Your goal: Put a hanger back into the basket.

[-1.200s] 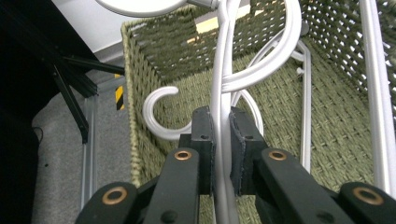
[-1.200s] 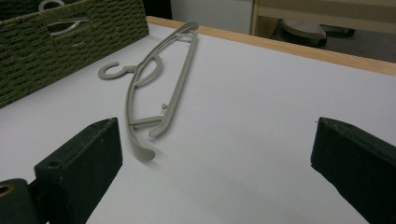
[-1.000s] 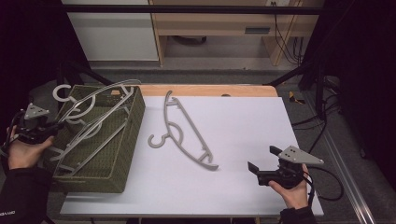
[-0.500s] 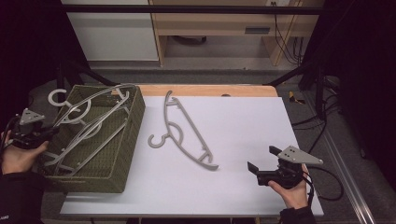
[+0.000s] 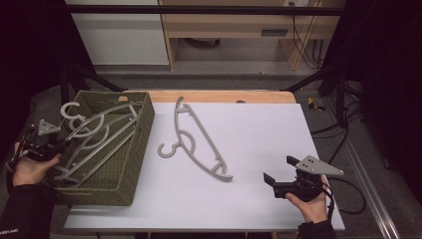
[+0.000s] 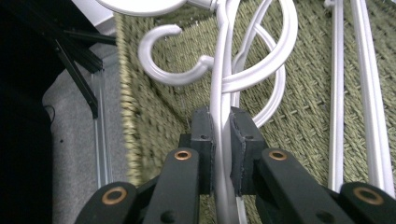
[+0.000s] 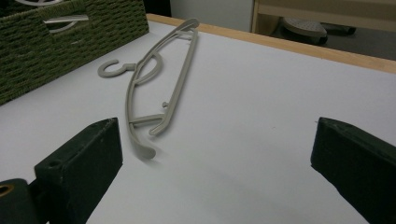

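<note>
Left gripper (image 5: 50,148), fingers clamped on a hanger (image 5: 94,130), has lowered it into the basket (image 5: 137,149); right gripper (image 5: 278,181) stays open

left tongs (image 5: 58,146) clamped, right tongs (image 5: 276,177) agape

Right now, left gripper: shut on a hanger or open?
Shut. The left gripper has both jaws pressed against the grey hanger bar, over the woven basket.

So the white rectangular table top (image 5: 259,144) has a light wooden strip along its far edge. Sitting on it: a woven olive-green basket (image 5: 130,164) at the left edge, and just beside that, one grey plastic hanger (image 5: 199,140) lying flat.
</note>
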`<state>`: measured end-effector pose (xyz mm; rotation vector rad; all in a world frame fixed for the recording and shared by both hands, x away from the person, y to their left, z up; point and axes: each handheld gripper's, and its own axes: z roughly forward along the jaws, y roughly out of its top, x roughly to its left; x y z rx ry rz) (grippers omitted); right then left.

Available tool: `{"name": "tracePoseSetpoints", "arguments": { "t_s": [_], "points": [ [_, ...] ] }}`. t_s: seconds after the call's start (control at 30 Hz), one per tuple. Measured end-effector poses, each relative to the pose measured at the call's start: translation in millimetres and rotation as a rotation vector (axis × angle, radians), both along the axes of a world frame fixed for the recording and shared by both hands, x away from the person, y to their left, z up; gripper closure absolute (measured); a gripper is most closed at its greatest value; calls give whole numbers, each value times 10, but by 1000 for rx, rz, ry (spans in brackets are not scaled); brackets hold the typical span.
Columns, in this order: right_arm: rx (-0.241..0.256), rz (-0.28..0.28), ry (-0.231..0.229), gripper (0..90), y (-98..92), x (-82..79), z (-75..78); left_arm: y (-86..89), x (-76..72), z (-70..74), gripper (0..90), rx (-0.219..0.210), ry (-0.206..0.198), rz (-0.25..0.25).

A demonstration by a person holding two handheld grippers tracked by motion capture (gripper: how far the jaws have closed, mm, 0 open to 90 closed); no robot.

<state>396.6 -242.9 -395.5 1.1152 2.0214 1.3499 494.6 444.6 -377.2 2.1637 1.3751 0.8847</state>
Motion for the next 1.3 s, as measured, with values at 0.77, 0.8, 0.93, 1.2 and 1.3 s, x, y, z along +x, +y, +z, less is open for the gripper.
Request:
{"name": "tracePoseSetpoints", "arguments": {
  "t_s": [0.77,0.8,0.93,1.2,1.3],
  "points": [
    [2,-2,-3,24,9,-6,10,-52,101,-89,668,-71,188,44],
    [3,-1,-3,24,10,-5,9,-55,101,-94,654,-67,185,47],
    [3,0,-4,24,11,-5,9,-43,63,-57,592,-103,129,60],
    [-2,5,-5,24,16,-3,10,-182,-86,106,482,-186,-11,13],
    [0,3,-4,24,13,-4,15,-302,-151,171,444,-247,-72,-37]
  ]
}}
